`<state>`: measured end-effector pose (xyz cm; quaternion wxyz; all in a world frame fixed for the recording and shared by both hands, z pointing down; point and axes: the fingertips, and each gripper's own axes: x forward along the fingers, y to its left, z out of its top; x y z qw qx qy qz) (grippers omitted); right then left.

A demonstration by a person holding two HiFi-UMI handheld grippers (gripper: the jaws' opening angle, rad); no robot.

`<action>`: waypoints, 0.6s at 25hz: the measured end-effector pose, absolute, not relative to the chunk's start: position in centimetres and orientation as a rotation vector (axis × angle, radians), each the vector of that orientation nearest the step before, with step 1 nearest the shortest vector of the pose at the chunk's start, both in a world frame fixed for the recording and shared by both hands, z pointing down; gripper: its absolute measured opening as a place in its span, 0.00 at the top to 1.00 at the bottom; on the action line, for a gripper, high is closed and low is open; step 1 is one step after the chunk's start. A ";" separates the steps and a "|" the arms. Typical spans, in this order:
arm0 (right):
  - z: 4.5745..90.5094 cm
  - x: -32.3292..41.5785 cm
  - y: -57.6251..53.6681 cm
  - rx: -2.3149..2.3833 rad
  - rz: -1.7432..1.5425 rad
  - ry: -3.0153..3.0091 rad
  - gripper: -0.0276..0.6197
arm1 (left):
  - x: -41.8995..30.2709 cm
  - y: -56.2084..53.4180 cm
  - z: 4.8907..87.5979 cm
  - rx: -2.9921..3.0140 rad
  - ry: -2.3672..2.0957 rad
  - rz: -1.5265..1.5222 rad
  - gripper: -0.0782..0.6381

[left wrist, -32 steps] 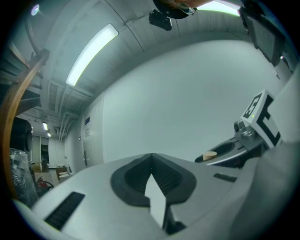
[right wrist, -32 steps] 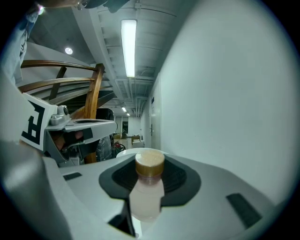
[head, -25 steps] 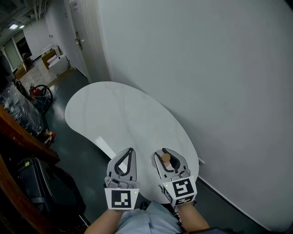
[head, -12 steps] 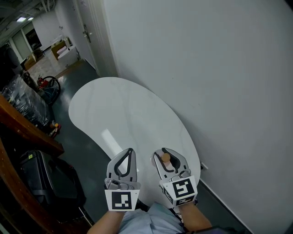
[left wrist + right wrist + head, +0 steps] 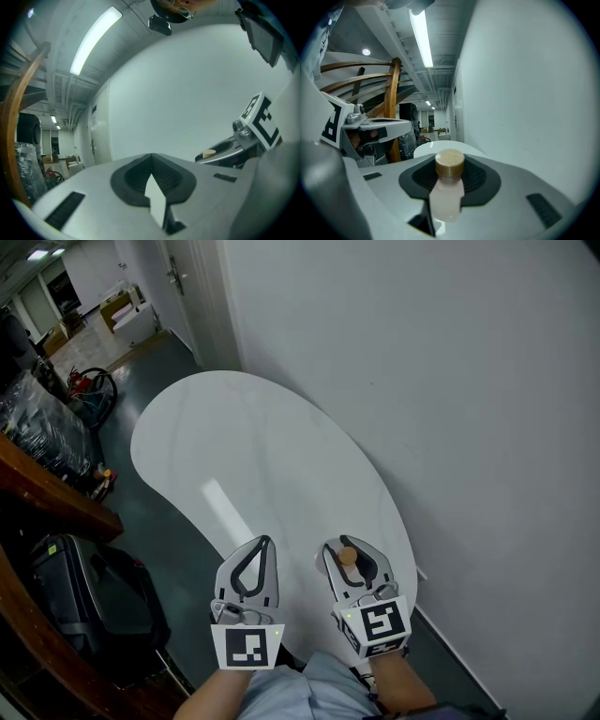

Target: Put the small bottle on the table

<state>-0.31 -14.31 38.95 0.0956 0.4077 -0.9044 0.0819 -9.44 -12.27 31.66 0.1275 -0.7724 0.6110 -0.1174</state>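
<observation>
A small pale bottle [image 5: 447, 197] with a tan cap [image 5: 348, 556] stands upright between the jaws of my right gripper [image 5: 348, 546], which is shut on it. The right gripper view shows the bottle's cap level with the jaw tips and its body clamped lower down. My left gripper [image 5: 264, 543] is beside it on the left, shut with nothing in it, and its tips meet in the left gripper view [image 5: 151, 156]. Both grippers hover over the near end of the white kidney-shaped table [image 5: 253, 456]. The bottle's base is hidden.
A plain white wall [image 5: 450, 381] runs along the table's right side. Dark floor lies left of the table, with a black suitcase [image 5: 84, 592] and a wooden rail [image 5: 47, 498] beyond it. A doorway and clutter are at the far back left.
The head view has shifted a little, so the table and room appear slightly moved. Both grippers keep their pose, and the bottle stays in the right jaws.
</observation>
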 end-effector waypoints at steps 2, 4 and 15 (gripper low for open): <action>39.3 -0.6 -14.4 1.211 0.257 -2.668 0.79 | -9.4 -12.6 31.8 -2.227 1.671 -0.444 0.89; 39.8 -1.2 -14.7 1.205 0.267 -2.662 0.79 | -9.8 -13.1 32.1 -2.238 1.660 -0.453 0.89; 43.1 -2.6 -14.9 1.179 0.362 -2.617 0.79 | -11.2 -14.2 35.6 -2.377 1.809 -0.437 0.89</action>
